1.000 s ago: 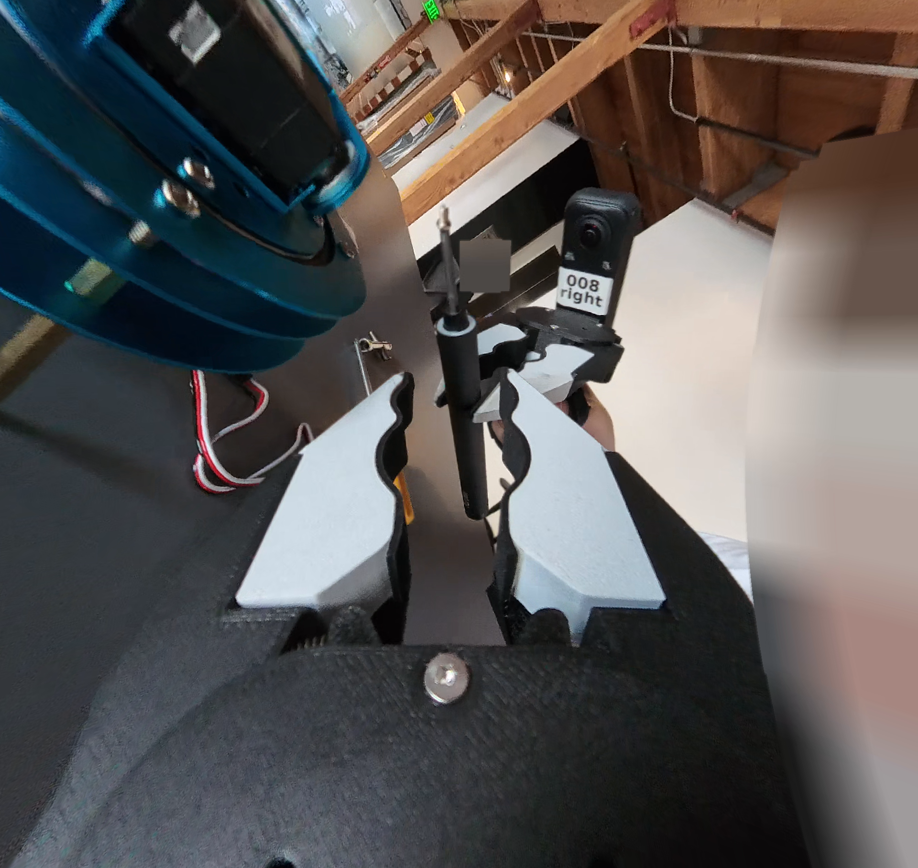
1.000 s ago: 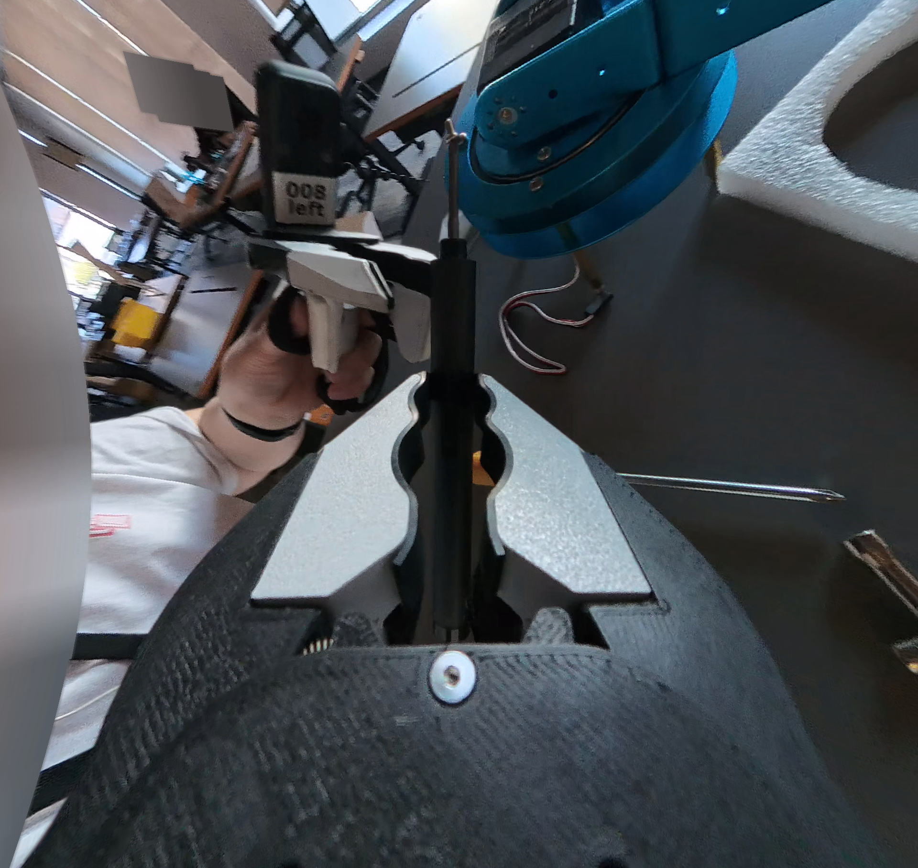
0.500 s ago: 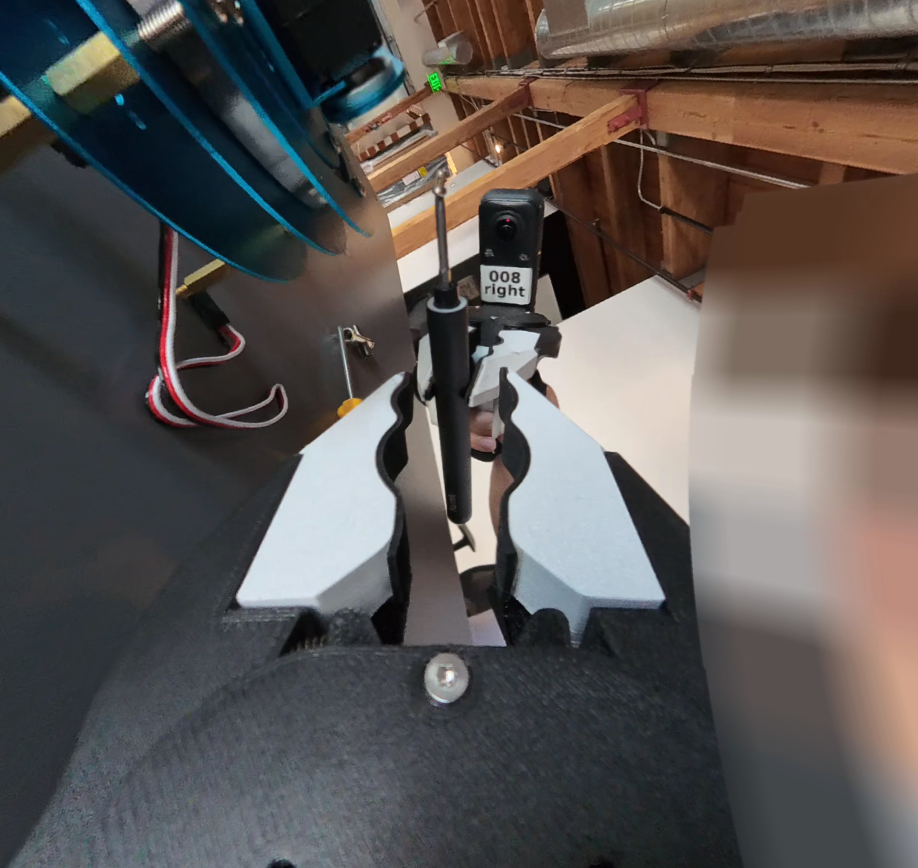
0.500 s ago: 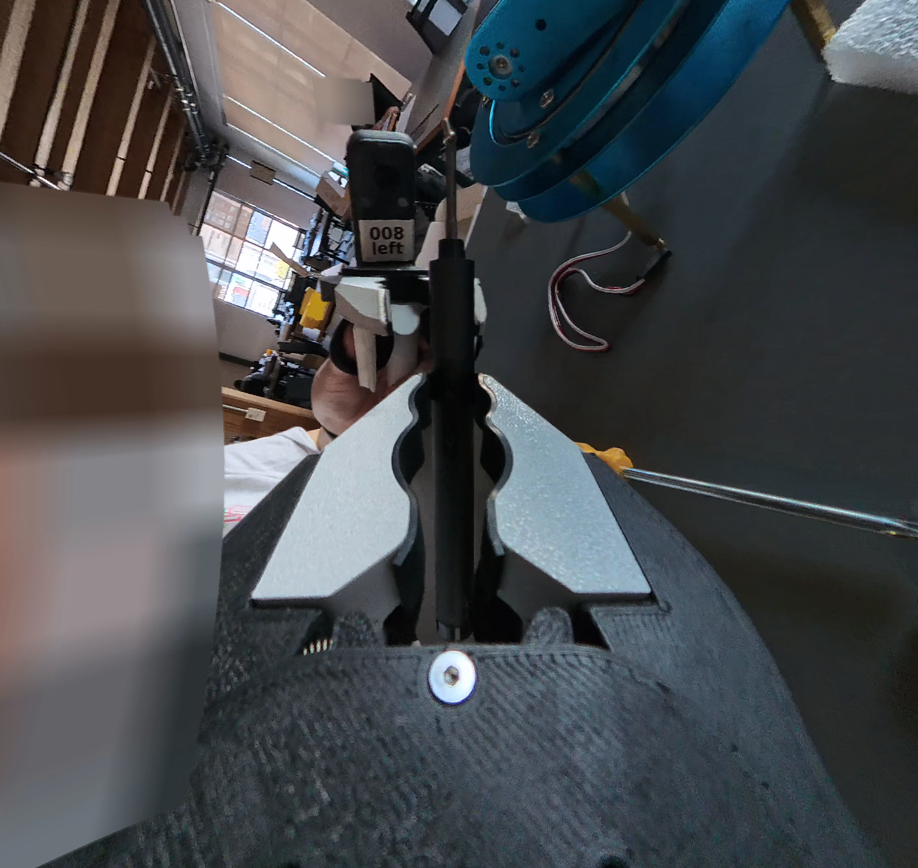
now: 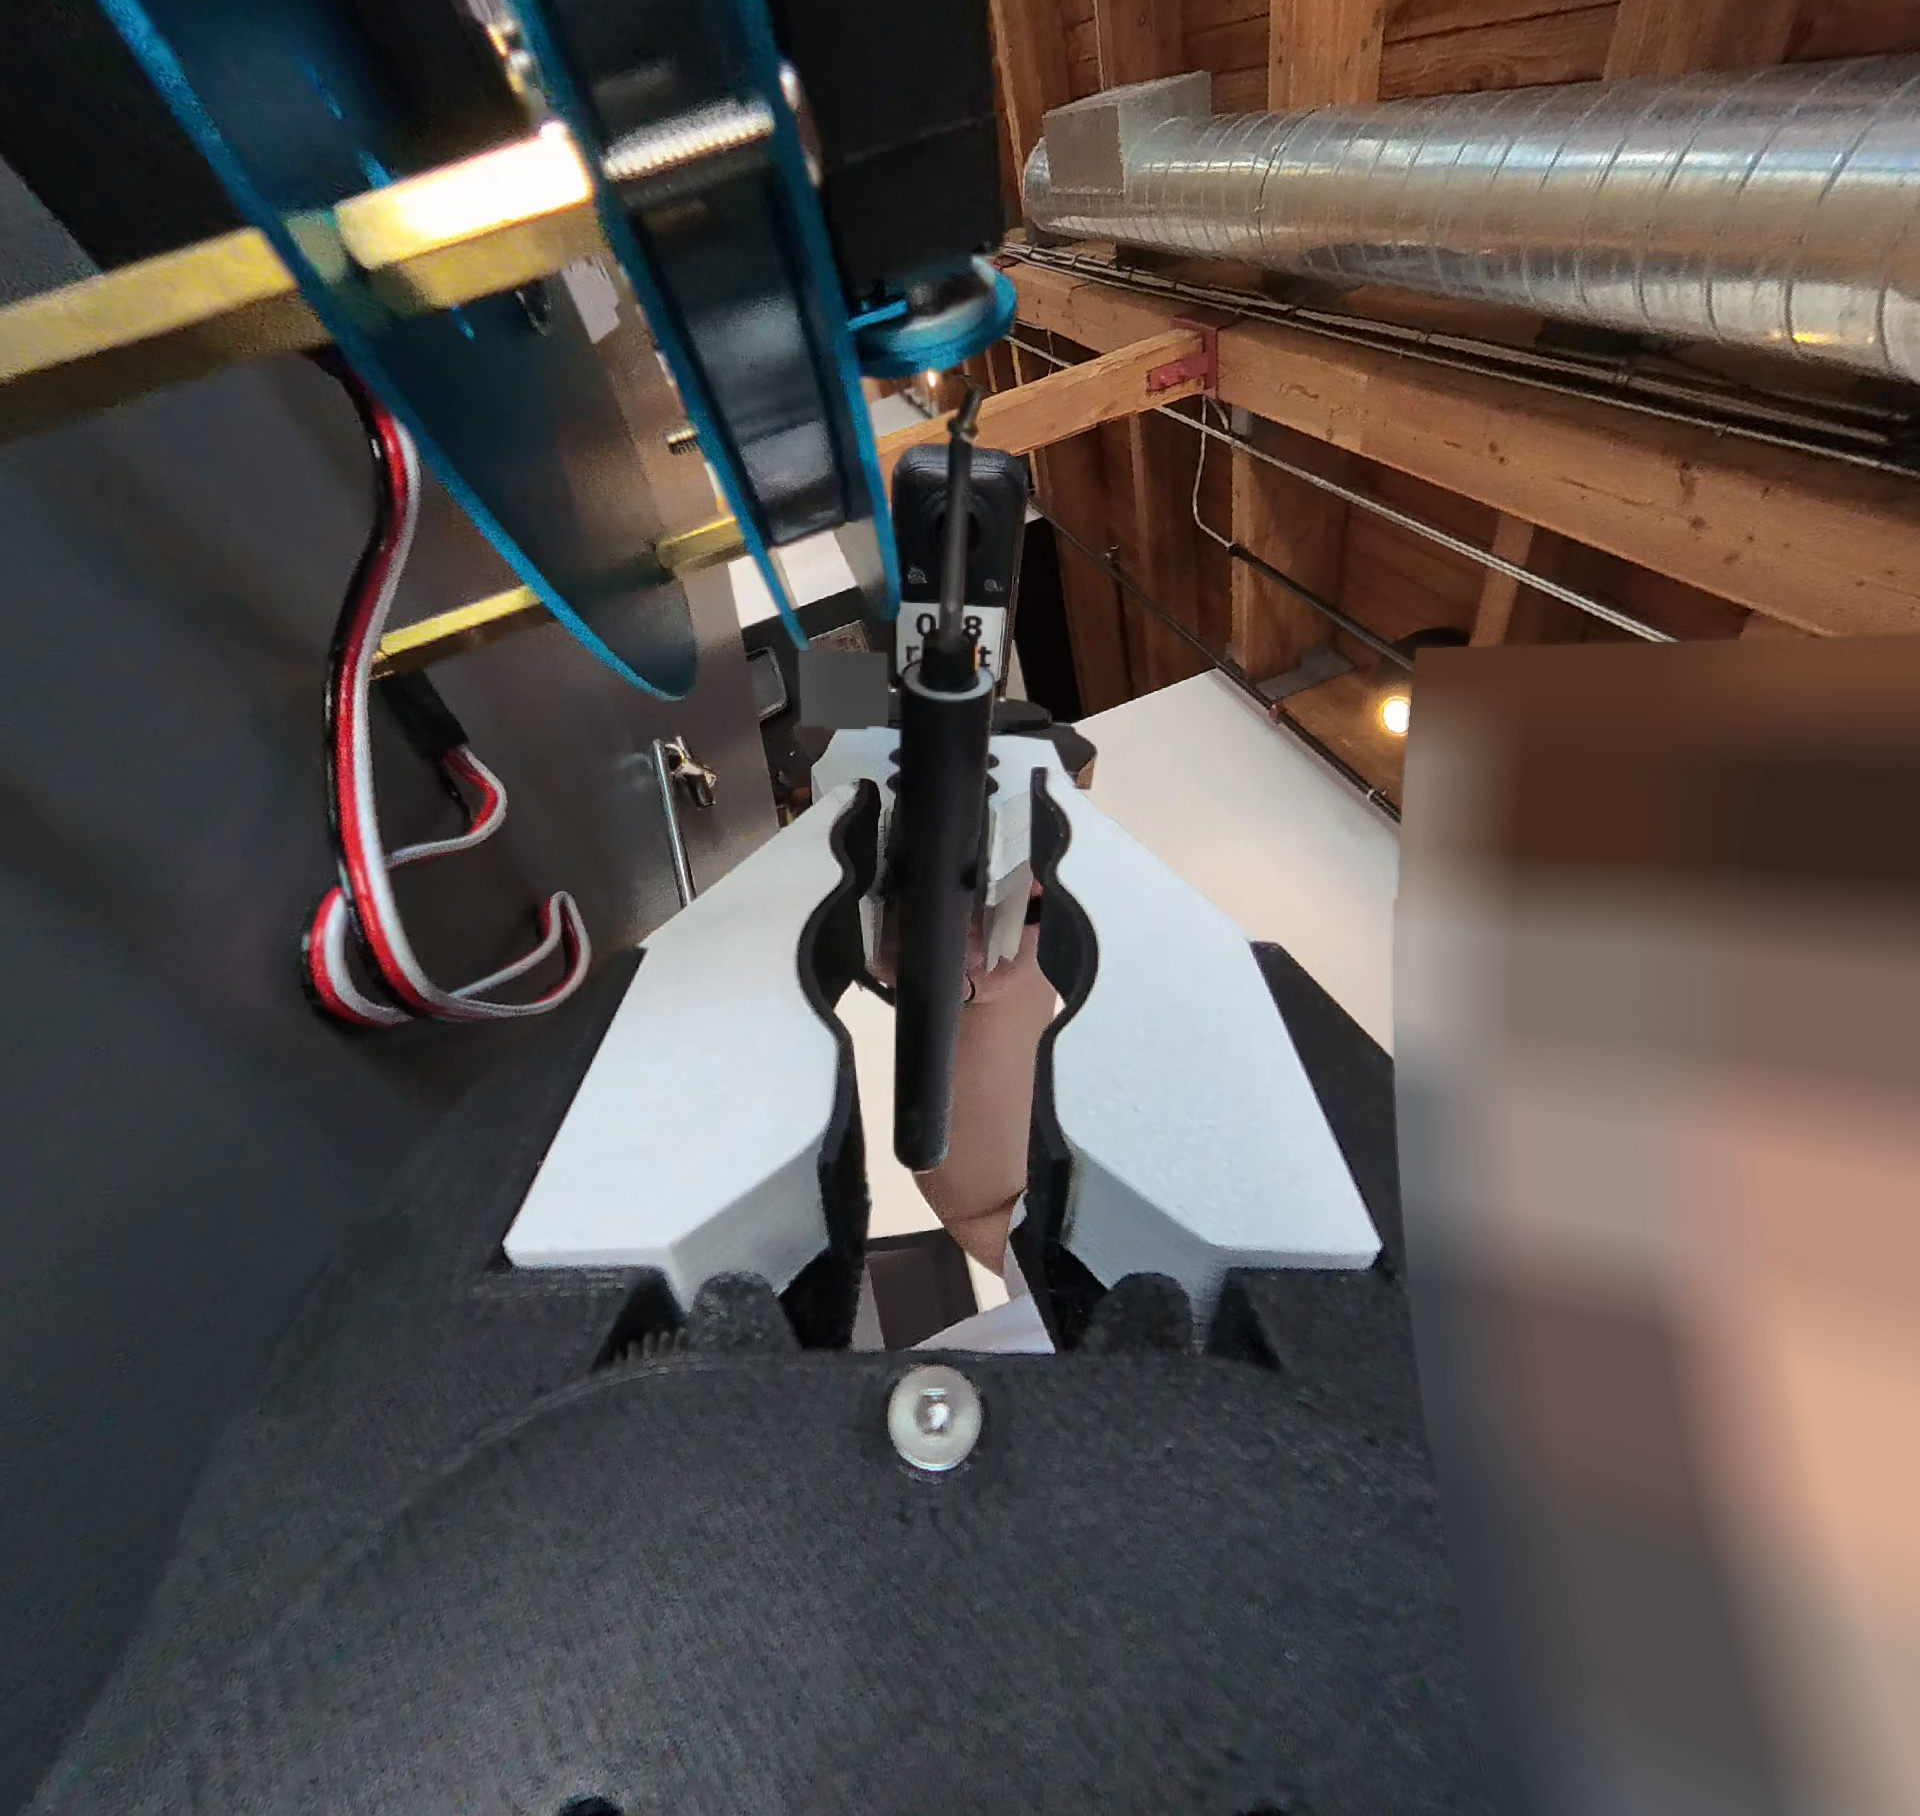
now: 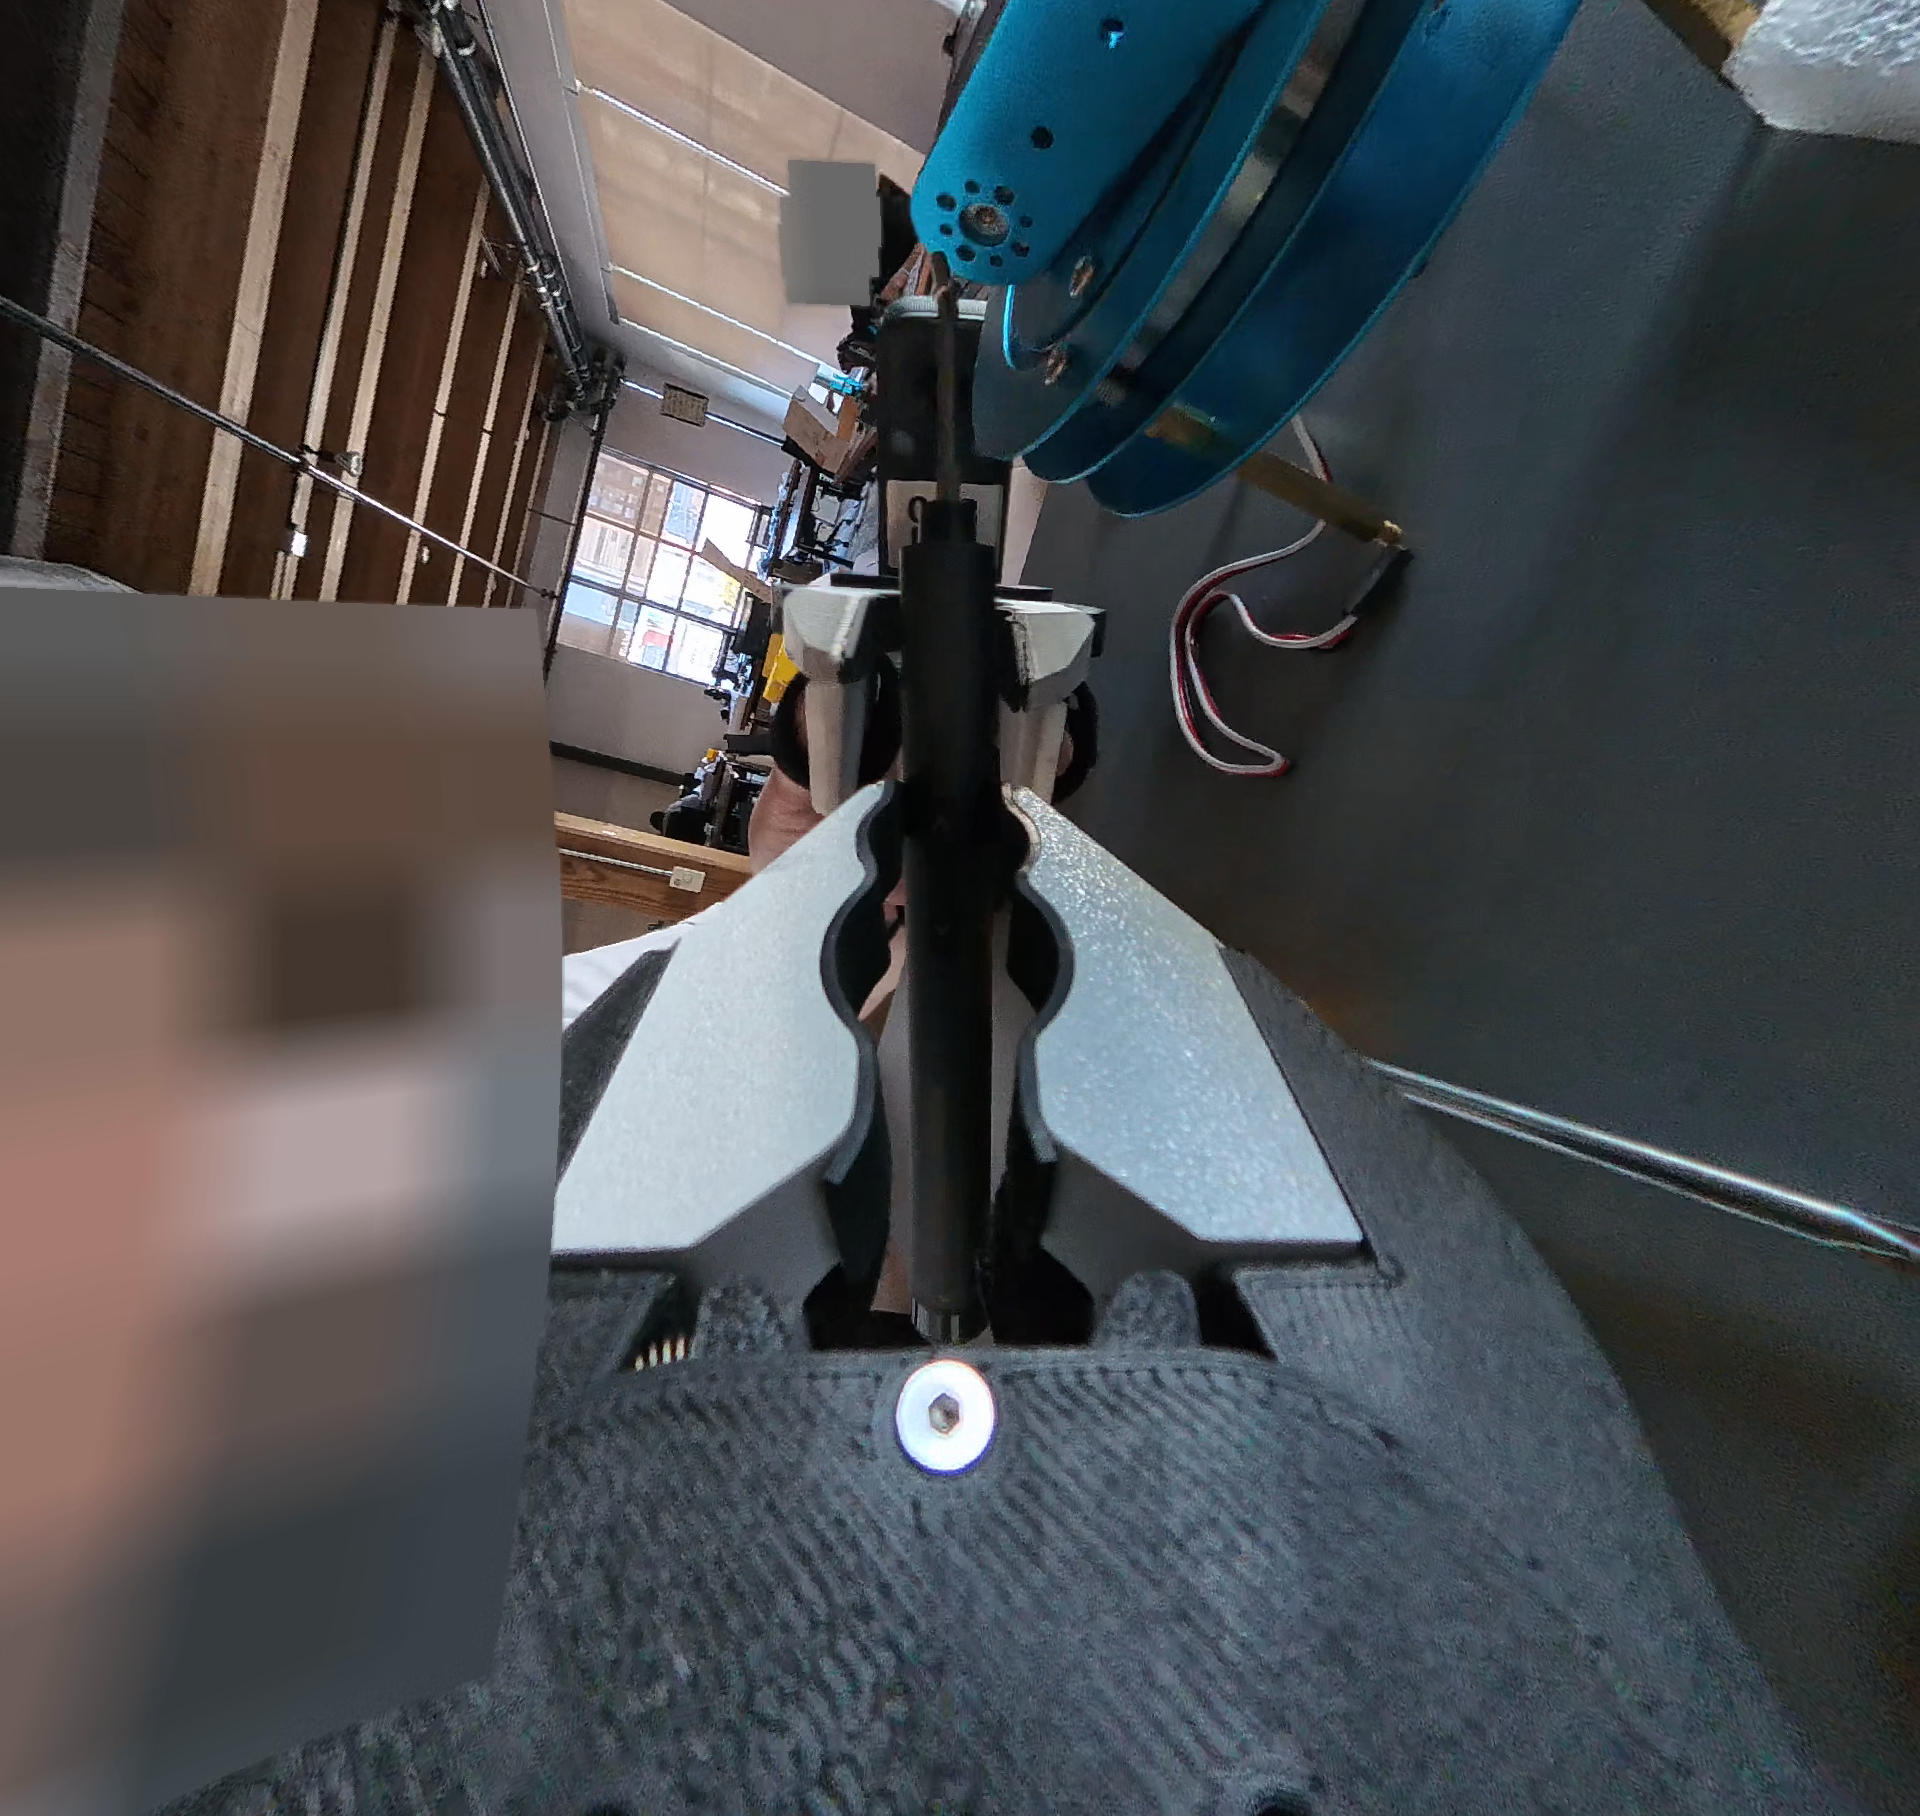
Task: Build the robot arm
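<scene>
My right gripper is shut on a slim black screwdriver. Its thin bit points at the round hub of a blue robot-arm assembly. My left gripper is open, and its fingers stand on either side of the same screwdriver without closing on it. In the left wrist view the bit tip sits just under a blue ring on the assembly. The left gripper also shows farther off in the right wrist view, in a person's hand.
A dark table mat lies under the assembly. A red, white and black cable loops on it and also shows in the left wrist view. A long steel tool shaft lies at the right. White foam is at the top right. My two grippers' fingertips are within a few centimetres of each other.
Both grippers have swung closer under the blue assembly. The screwdriver tip has come up to the blue hub. The left fingers now straddle the handle squarely.
</scene>
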Tool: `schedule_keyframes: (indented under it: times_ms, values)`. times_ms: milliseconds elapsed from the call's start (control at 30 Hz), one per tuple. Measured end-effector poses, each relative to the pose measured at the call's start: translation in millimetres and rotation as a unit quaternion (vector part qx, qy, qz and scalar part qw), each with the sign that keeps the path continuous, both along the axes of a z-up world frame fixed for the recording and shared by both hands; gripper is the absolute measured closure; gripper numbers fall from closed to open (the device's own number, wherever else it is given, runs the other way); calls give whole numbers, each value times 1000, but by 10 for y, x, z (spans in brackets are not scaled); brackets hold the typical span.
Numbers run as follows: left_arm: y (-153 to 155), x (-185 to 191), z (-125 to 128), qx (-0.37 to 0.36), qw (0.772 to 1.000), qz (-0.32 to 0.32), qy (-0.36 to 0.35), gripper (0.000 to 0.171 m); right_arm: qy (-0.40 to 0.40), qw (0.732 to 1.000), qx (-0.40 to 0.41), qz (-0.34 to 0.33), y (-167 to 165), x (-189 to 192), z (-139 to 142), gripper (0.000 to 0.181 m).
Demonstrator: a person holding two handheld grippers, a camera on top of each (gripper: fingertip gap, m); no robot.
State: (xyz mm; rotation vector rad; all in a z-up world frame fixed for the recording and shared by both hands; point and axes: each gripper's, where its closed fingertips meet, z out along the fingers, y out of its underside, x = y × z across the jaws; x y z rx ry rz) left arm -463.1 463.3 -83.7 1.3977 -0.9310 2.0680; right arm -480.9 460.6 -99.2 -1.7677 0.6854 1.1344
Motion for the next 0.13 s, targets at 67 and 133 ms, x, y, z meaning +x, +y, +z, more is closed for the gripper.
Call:
schedule_keyframes:
  times_ms: [67, 133]
  values:
    - [11, 11, 8, -4, 1000, 3, -1, 145, 6, 1000, -3, 3, 4, 11, -9, 166]
    - [16, 25, 5, -8, 1000, 4, 1, 145, 9, 1000, -6, 7, 9, 20, -29, 166]
